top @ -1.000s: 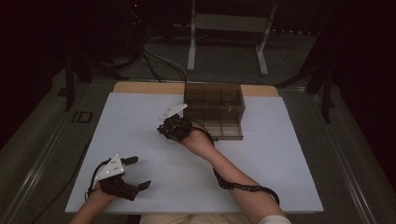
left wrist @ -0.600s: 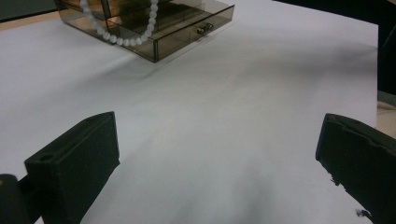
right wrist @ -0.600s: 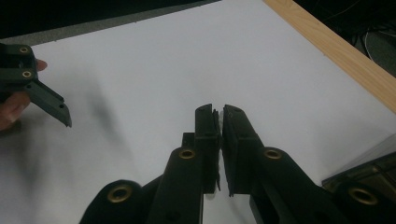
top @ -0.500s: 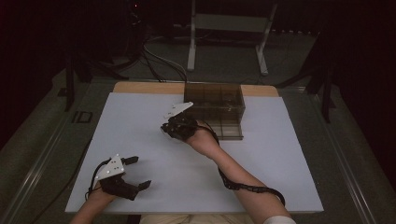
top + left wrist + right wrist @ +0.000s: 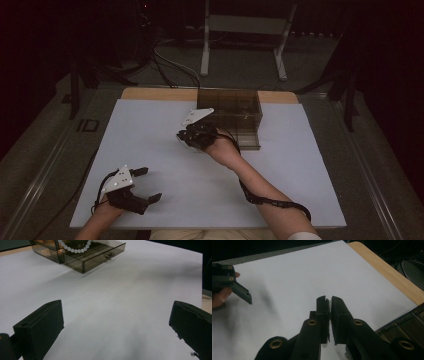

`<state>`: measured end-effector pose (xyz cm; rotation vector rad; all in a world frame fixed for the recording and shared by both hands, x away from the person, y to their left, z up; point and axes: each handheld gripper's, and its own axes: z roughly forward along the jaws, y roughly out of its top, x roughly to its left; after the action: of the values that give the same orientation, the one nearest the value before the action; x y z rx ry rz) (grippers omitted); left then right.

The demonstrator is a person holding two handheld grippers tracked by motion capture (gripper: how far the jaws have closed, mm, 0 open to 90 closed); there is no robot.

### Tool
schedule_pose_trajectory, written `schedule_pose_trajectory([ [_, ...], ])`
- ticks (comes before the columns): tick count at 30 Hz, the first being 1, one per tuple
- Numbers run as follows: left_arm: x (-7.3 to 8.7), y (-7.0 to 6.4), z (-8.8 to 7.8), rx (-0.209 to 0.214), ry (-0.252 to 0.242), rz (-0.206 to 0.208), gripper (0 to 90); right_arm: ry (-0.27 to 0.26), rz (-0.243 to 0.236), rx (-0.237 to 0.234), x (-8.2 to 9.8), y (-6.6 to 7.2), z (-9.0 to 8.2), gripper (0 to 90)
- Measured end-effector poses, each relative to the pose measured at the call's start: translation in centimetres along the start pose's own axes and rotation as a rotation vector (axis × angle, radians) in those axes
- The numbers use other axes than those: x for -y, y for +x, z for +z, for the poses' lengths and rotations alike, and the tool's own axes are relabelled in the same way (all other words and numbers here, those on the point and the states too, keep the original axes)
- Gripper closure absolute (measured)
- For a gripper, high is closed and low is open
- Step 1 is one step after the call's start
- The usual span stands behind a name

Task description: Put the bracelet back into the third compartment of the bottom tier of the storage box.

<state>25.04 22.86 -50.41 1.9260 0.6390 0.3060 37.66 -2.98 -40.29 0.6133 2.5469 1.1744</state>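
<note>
Right gripper (image 5: pixel 192 137) at the drawer box; jaws closed, left gripper (image 5: pixel 142 185) idle.

High view: smoky clear drawer box (image 5: pixel 235 112) sits at 12 o'clock on the white table (image 5: pixel 150 130), one low drawer (image 5: pixel 95 255) pulled out, white bead bracelet (image 5: pixel 73 249) lying in it. Right gripper just off the box's 9 o'clock corner, jaws nearly together; something pale shows low between them, too small to tell. Left gripper at 7 o'clock, jaws wide apart, nothing between, well apart from the box.

The right gripper (image 5: pixel 192 136) is hovering at nine o'clock of the box (image 5: pixel 235 116); the left gripper (image 5: pixel 142 184) is sitting near seven o'clock on the table (image 5: pixel 150 130).
</note>
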Motion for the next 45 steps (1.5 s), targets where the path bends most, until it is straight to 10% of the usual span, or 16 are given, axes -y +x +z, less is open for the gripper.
schedule_pose_trajectory([
  [45, 0.0, 0.0, 0.1, -0.002, 0.004, -0.003, 0.9, -0.053, 0.083, 0.106, 2.3, -4.3, -6.1, 85.4],
])
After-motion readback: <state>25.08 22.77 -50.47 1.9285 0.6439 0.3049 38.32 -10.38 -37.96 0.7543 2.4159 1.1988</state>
